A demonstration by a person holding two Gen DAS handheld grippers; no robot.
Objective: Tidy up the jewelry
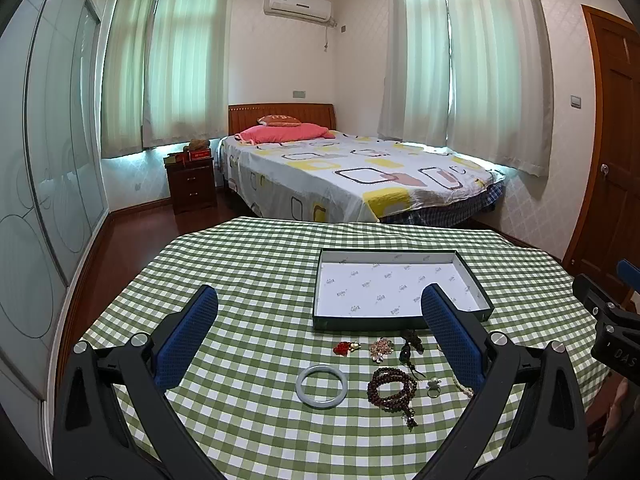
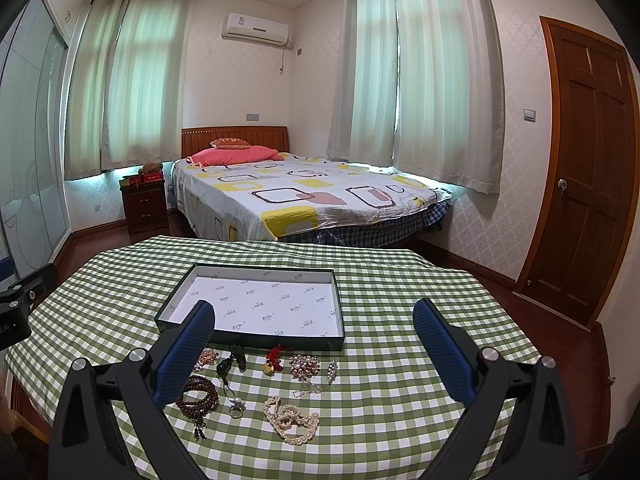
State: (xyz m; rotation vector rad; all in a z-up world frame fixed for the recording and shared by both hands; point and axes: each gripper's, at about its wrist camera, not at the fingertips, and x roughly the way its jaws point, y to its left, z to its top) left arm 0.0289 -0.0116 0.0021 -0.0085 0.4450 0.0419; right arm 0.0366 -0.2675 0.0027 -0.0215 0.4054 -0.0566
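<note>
Right wrist: both grippers gaping; I'd straddle the pearls squarely, then lift to the far tray

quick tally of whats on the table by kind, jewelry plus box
bangle: 1
wooden bead strand: 1
pearl strand: 1
ring: 1
charms and brooches: 6
open box: 1
Total: 11

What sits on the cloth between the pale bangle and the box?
In the left wrist view, a small red-and-gold charm lies between the bangle and the box; otherwise only bare checked cloth.
</note>
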